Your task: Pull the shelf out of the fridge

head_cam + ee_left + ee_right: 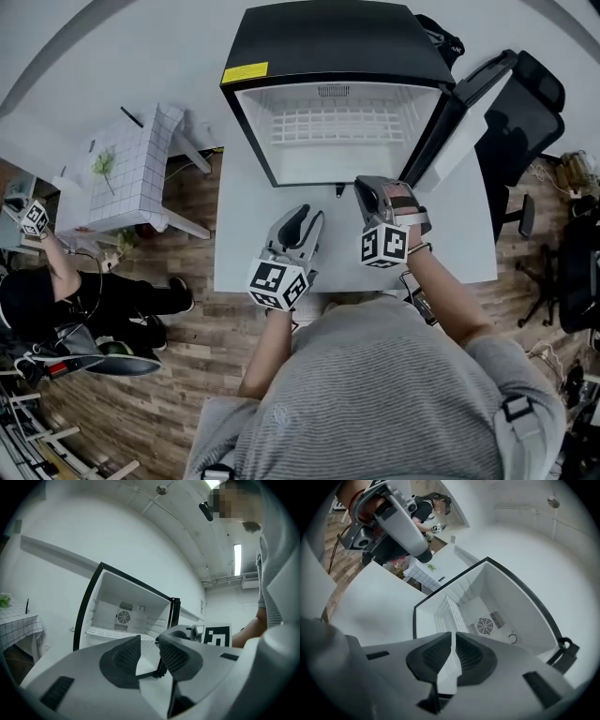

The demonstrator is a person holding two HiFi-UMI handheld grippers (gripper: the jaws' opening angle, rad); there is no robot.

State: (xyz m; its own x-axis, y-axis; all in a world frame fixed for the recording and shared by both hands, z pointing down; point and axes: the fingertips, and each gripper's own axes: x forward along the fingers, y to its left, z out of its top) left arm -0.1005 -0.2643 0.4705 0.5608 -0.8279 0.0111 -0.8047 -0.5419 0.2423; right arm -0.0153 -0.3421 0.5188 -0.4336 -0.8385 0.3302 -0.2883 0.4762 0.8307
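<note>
Hovering before open black mini fridge (333, 37), white wire shelf (337, 124) still inside: left gripper (302, 217) parted, empty; right gripper (373, 187) nearly closed, empty.

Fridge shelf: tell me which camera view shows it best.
The head view: it looks into the open fridge and shows the white wire shelf across its full width. The left gripper view sees it almost edge-on; the right gripper view shows it foreshortened and partly covered.

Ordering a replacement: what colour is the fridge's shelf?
White wire shelf; head view shows it best.
</note>
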